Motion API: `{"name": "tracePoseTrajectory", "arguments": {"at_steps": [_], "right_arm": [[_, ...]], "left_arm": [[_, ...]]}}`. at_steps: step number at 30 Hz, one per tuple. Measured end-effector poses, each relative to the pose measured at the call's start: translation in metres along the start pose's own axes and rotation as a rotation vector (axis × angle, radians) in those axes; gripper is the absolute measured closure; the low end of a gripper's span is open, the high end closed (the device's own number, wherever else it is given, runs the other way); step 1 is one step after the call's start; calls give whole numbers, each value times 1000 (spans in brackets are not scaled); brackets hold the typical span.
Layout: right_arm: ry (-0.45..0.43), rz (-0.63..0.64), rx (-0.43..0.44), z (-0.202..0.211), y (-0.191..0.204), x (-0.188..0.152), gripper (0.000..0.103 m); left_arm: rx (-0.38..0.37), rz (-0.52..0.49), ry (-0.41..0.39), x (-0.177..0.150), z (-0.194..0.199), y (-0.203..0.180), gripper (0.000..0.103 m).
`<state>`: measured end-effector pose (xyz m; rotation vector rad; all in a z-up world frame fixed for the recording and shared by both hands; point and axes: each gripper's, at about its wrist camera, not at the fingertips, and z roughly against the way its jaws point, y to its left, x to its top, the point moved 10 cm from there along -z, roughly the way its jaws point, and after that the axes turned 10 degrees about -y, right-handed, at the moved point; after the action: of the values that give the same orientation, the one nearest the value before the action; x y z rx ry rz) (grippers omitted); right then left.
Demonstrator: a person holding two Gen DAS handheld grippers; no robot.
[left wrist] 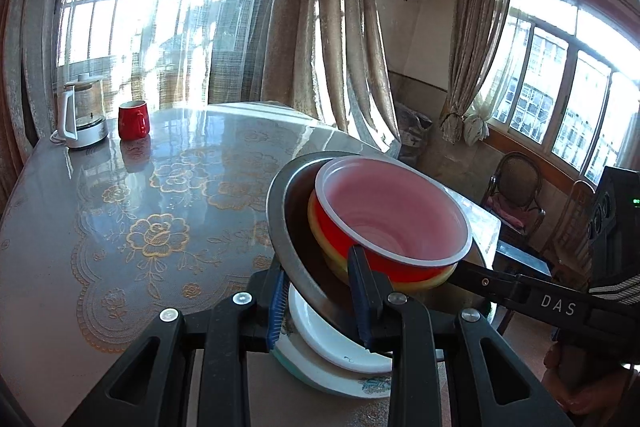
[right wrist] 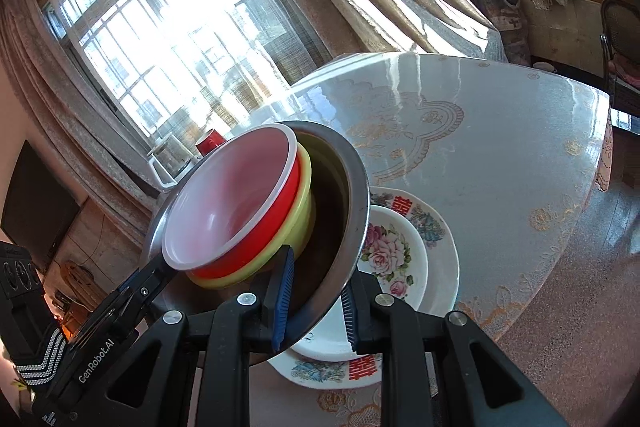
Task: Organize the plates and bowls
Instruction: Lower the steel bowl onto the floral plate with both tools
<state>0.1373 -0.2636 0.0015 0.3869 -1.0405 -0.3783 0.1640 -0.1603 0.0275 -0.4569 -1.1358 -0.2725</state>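
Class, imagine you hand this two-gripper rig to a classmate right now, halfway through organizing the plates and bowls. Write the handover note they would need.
Left gripper: shut on the rim of the steel bowl.
Right gripper: shut on the opposite side of that rim, so both carry it together.
Load: the red bowl sits in a yellow bowl, both nested in the steel bowl, which is tilted.
Below: a small flowered plate lies on a larger plate on the table.
Done: bowls nested, plates stacked.
Left: probably lowering the bowls onto the plates; level the stack first.
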Motion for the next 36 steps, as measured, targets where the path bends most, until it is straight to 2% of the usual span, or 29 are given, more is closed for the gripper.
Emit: {"name": "tracePoseTrajectory", "arguments": {"at_steps": [12,36], "right_arm": [[15,-30,-47,4,-28,-8,81],[65,-48,-77,-14,-34,-25,81]], "left_arm": [[-5,-10,55,-19,-17,-16,73],[21,10,115,-45,-31,-8,73]]}}
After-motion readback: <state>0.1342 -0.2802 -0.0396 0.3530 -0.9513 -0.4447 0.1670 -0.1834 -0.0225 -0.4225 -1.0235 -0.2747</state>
